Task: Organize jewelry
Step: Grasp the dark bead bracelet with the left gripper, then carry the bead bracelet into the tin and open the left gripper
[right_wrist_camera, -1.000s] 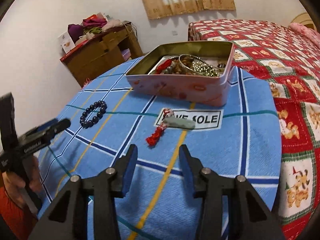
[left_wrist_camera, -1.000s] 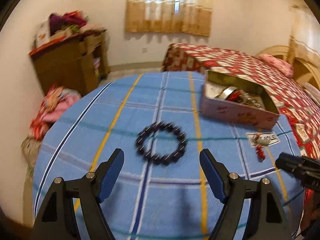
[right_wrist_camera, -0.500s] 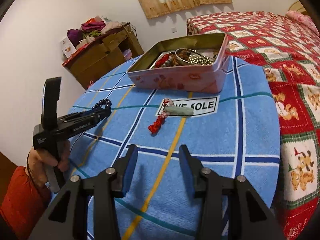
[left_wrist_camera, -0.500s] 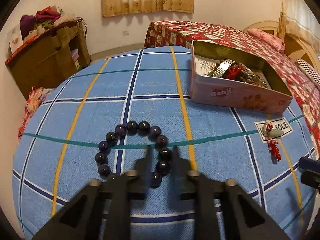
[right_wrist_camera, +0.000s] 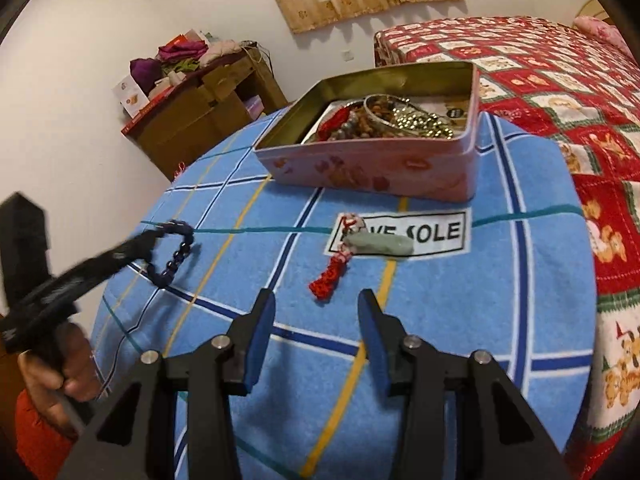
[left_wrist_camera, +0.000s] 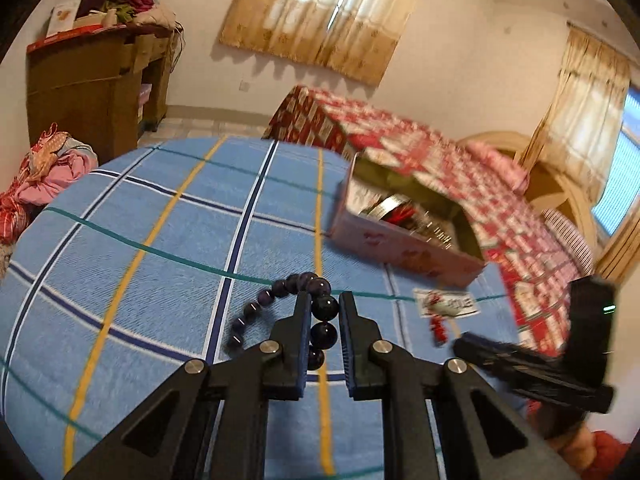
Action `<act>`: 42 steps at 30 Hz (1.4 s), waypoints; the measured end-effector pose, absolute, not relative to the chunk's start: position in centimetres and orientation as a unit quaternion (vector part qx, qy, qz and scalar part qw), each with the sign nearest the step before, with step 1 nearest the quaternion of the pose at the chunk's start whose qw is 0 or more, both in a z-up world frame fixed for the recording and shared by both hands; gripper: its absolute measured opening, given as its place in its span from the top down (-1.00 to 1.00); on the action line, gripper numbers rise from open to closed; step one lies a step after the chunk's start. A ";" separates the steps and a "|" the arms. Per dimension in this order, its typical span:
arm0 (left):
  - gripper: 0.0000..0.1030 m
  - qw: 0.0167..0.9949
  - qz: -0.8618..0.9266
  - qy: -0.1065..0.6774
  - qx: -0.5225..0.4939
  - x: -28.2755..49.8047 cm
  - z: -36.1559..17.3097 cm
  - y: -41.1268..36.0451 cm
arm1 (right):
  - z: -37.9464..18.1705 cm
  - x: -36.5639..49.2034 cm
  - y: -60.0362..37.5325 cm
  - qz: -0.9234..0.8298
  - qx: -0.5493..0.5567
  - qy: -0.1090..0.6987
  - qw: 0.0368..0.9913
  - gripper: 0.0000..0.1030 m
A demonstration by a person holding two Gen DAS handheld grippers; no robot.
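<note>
A bracelet of dark purple beads point(left_wrist_camera: 280, 289) is pinched between the tips of my left gripper point(left_wrist_camera: 325, 301), which is shut on it. The loop dangles to the left just above the blue checked cloth point(left_wrist_camera: 160, 240). From the right wrist view, the left gripper point(right_wrist_camera: 158, 236) comes in from the left with the bracelet point(right_wrist_camera: 180, 254) hanging off its tip. My right gripper point(right_wrist_camera: 316, 312) stands open and empty over the cloth. Just beyond it lies a green pendant point(right_wrist_camera: 380, 245) with a red tassel point(right_wrist_camera: 330, 278). The pink tin point(right_wrist_camera: 372, 172) behind holds several pieces of jewelry.
The cloth covers a round table whose edge drops off on the left and right. A bed with a red quilt point(right_wrist_camera: 560, 80) stands to the right of the table. A wooden cabinet point(right_wrist_camera: 200, 120) piled with clothes stands against the far wall. More clothes point(left_wrist_camera: 40, 184) lie on the floor.
My left gripper closed on the bead bracelet lying on the cloth and has raised it, tilting as it went. The right gripper has hardly moved.
</note>
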State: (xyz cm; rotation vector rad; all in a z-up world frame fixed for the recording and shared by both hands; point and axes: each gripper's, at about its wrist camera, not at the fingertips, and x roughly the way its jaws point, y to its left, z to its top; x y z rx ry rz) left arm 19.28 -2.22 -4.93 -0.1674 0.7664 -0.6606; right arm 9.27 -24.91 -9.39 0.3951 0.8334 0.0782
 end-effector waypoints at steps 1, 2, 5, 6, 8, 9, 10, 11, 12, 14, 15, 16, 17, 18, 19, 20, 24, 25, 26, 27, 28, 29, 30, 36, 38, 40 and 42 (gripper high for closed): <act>0.74 0.872 -0.318 0.362 -0.088 19.0 -4.5 -1.9 | -9.4 9.4 -24.9 0.038 0.191 0.404 0.894 0.10; 0.74 0.872 -0.319 0.358 -0.093 18.8 -4.3 -1.6 | -9.4 9.5 -24.9 0.038 0.192 0.405 0.893 0.10; 0.74 0.875 -0.323 0.347 -0.098 18.1 -3.4 -1.4 | -9.5 10.2 -24.9 0.035 0.195 0.412 0.889 0.10; 0.74 0.875 -0.325 0.345 -0.099 17.9 -3.3 -1.4 | -9.6 10.5 -24.8 0.033 0.194 0.417 0.887 0.10; 0.74 0.875 -0.332 0.337 -0.105 17.5 -2.8 -1.4 | -9.7 11.0 -24.6 0.028 0.193 0.422 0.886 0.13; 0.74 0.875 -0.335 0.334 -0.104 17.3 -2.6 -1.5 | -9.7 11.3 -24.4 0.023 0.189 0.423 0.886 0.14; 0.74 0.876 -0.336 0.331 -0.102 17.1 -2.4 -1.6 | -9.7 11.6 -24.3 0.019 0.186 0.425 0.886 0.17; 0.74 0.876 -0.337 0.329 -0.101 17.0 -2.3 -1.5 | -9.7 11.9 -24.3 0.014 0.182 0.427 0.886 0.23; 0.74 0.876 -0.339 0.328 -0.102 16.9 -2.2 -1.5 | -9.6 12.3 -24.1 0.006 0.174 0.430 0.886 0.28; 0.74 0.877 -0.338 0.325 -0.104 16.8 -2.0 -1.5 | -9.7 12.7 -24.0 -0.013 0.154 0.435 0.887 0.73; 0.74 0.877 -0.337 0.325 -0.104 16.8 -2.0 -1.4 | -9.8 12.8 -24.2 -0.014 0.154 0.436 0.887 0.75; 0.74 0.878 -0.336 0.324 -0.102 16.8 -1.9 -1.5 | -9.8 12.9 -24.4 -0.010 0.157 0.435 0.887 0.75; 0.74 0.879 -0.334 0.324 -0.100 16.6 -1.9 -1.4 | -9.8 12.9 -24.5 -0.007 0.158 0.436 0.886 0.76; 0.74 0.881 -0.333 0.323 -0.097 16.5 -1.8 -1.5 | -9.9 12.8 -24.7 0.001 0.162 0.436 0.885 0.77; 0.74 0.881 -0.333 0.322 -0.096 16.5 -1.7 -1.5 | -9.9 12.7 -25.0 0.017 0.176 0.435 0.883 0.78; 0.74 0.882 -0.333 0.321 -0.096 16.3 -1.7 -1.4 | -9.9 12.5 -25.2 0.031 0.192 0.432 0.881 0.78; 0.74 0.882 -0.332 0.320 -0.098 16.0 -1.7 -1.1 | -8.1 10.3 -26.3 0.075 0.232 0.395 0.886 0.79; 0.74 0.882 -0.331 0.322 -0.099 16.1 -1.7 -1.0 | -7.5 9.7 -26.4 0.084 0.238 0.386 0.887 0.79; 0.74 0.881 -0.330 0.323 -0.101 16.0 -1.8 -1.0 | -6.9 9.2 -26.5 0.089 0.241 0.379 0.889 0.79; 0.74 0.881 -0.330 0.324 -0.102 16.0 -1.8 -1.0 | -6.2 8.6 -26.7 0.091 0.241 0.372 0.892 0.79; 0.74 0.881 -0.329 0.324 -0.103 16.0 -1.8 -1.1 | -5.7 8.4 -26.7 0.092 0.243 0.368 0.893 0.78; 0.74 0.881 -0.329 0.324 -0.103 16.0 -1.8 -1.1 | -5.2 7.9 -27.0 0.095 0.249 0.362 0.893 0.78; 0.74 0.881 -0.330 0.324 -0.103 16.0 -1.7 -1.1 | -4.7 7.5 -27.2 0.097 0.256 0.356 0.893 0.78; 0.74 0.882 -0.335 0.316 -0.098 15.6 -1.0 -1.5 | -1.8 6.7 -27.9 0.106 0.273 0.324 0.900 0.79; 0.74 0.883 -0.337 0.313 -0.096 15.5 -0.7 -1.7 | -0.6 6.5 -28.4 0.112 0.278 0.309 0.903 0.79; 0.74 0.883 -0.339 0.310 -0.093 15.5 -0.4 -2.0 | 0.7 6.3 -28.7 0.117 0.278 0.296 0.906 0.79; 0.74 0.883 -0.341 0.308 -0.093 15.5 -0.1 -2.3 | 1.8 6.2 -29.2 0.119 0.273 0.285 0.911 0.78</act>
